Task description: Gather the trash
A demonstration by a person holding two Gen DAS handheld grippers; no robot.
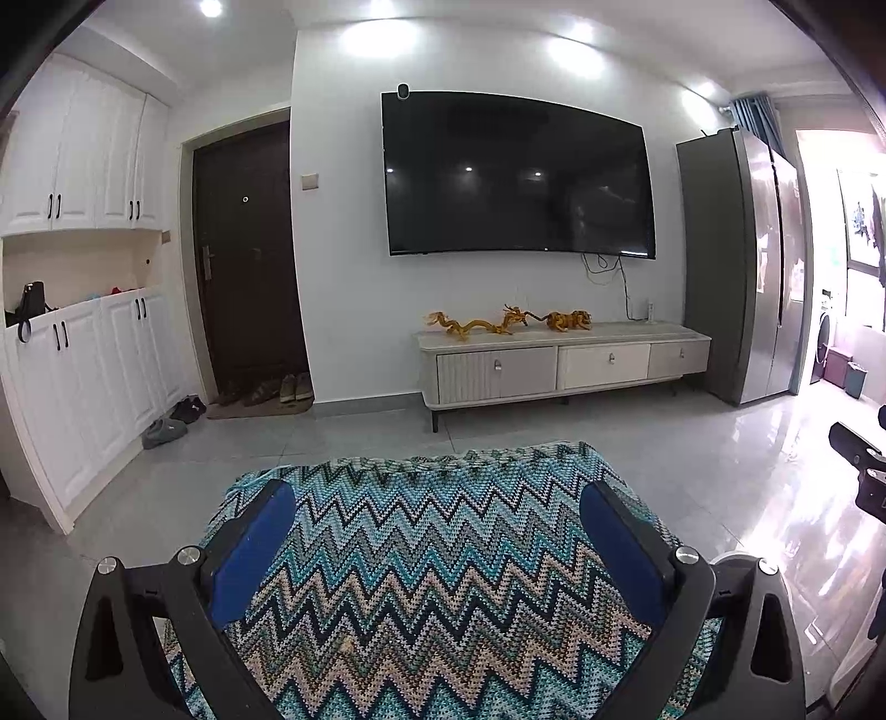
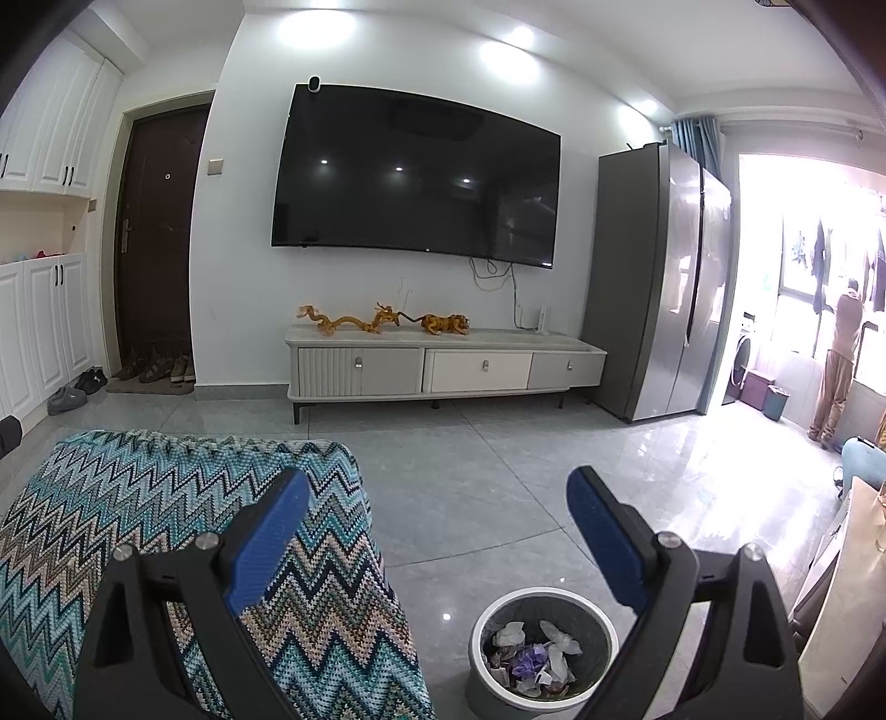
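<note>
Ceiling light: we see round spots (image 1: 576,52) glowing white above the wall, blown out at their centres, spreading even light indoors.
Daylight: we see the balcony opening (image 2: 819,277) overexposed, its detail washed pale pink.
Glare: we see a bright sheen on the floor tiles (image 2: 703,498) and streaks on the fridge door (image 2: 684,277).
Reflections: we see small light dots in the dark TV screen (image 1: 515,171).
Distortion: we see straight edges bow outward and black corners vignette both views.
Sharpness: we find both views soft and slightly grainy, the blue tongs' pads (image 1: 255,554) included.
</note>
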